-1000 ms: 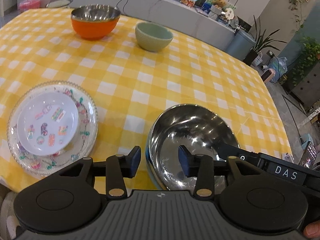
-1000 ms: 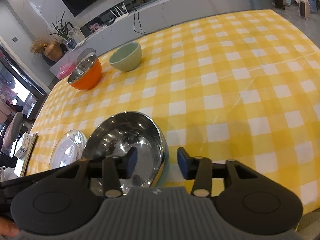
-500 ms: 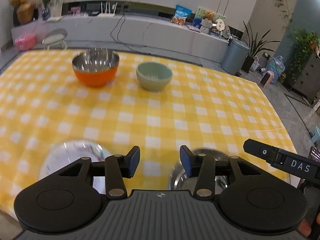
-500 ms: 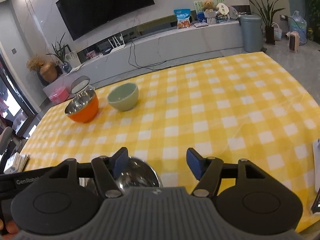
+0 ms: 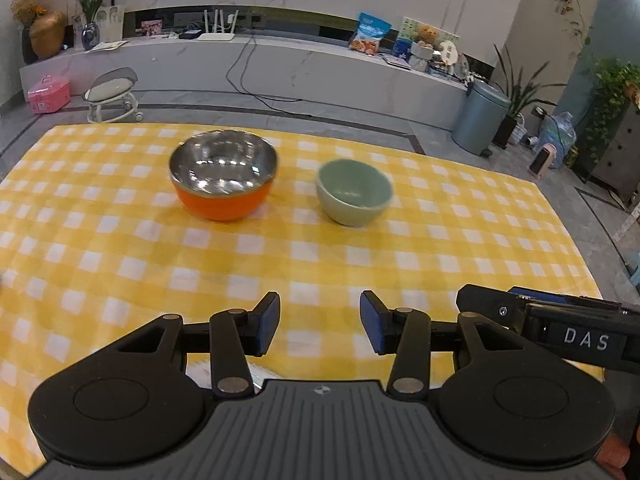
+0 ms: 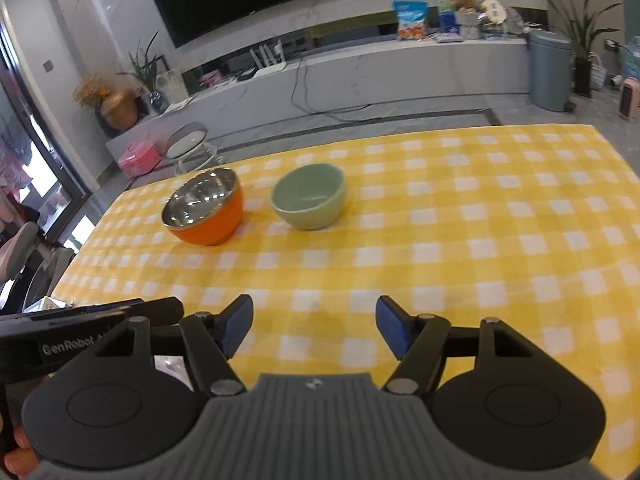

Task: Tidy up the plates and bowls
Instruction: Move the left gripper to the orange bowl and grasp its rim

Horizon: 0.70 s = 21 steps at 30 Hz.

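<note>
On the yellow checked tablecloth (image 5: 320, 260) an orange bowl with a steel inside (image 5: 224, 178) (image 6: 204, 210) stands at the far side. A pale green bowl (image 5: 354, 192) (image 6: 308, 196) stands upright just right of it, apart from it. My left gripper (image 5: 320, 322) hovers over the near part of the table, open with nothing between its pads. My right gripper (image 6: 316, 326) is beside it, open and empty too. A pale sliver of a plate (image 5: 200, 372) shows under the left gripper's body; the rest near the front edge is hidden.
Beyond the table's far edge are a small stool (image 5: 114, 94), a pink box (image 5: 48, 94), a grey bin (image 5: 478, 118) and a long low cabinet (image 5: 320, 68). The cloth between the grippers and the bowls is bare. A chair (image 6: 20, 256) stands off the left edge.
Both grippers have lifted and drawn back from the large steel bowl near the front edge. That bowl and the stacked plates have dropped out of sight. The right jaws stand wider than before.
</note>
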### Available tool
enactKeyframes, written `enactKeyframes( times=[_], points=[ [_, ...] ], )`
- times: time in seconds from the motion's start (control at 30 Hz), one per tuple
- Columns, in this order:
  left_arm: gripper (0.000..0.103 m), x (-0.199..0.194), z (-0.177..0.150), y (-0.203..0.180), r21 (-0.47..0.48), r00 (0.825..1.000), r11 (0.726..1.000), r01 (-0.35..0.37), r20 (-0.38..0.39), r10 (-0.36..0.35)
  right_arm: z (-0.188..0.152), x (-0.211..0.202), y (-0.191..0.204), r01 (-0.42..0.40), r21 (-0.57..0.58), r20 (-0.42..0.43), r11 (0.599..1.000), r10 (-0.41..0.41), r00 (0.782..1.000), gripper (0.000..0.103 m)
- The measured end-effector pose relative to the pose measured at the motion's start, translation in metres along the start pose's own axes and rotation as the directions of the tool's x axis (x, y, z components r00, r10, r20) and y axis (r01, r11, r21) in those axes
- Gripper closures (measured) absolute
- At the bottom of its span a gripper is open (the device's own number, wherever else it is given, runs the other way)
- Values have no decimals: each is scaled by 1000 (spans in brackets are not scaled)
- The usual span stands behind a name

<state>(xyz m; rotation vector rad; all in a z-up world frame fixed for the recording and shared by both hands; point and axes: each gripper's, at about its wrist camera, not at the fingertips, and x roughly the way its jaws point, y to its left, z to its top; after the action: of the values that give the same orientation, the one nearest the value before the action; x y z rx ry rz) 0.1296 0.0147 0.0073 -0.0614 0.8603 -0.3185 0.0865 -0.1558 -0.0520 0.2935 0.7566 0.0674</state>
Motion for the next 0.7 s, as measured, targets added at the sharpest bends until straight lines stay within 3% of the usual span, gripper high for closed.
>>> enactKeyframes(
  times=[0.2, 0.33, 0.5, 0.7],
  points=[
    [46, 20, 25, 43, -85, 1000, 996, 13, 4, -13, 30, 43, 23, -27, 27, -58, 999, 29, 998, 35],
    [44, 38, 43, 72, -181, 1000, 984, 0, 13, 2, 50, 67, 44, -33, 62, -63, 998, 37, 997, 25],
    [43, 56, 77, 98, -245, 988, 962, -119, 72, 140, 74, 103, 70, 12, 104, -34, 994, -9, 999, 24],
    [37, 91, 105, 114, -215, 978, 961, -174, 80, 195, 90, 154, 87, 63, 149, -55, 987, -55, 997, 26]
  ],
)
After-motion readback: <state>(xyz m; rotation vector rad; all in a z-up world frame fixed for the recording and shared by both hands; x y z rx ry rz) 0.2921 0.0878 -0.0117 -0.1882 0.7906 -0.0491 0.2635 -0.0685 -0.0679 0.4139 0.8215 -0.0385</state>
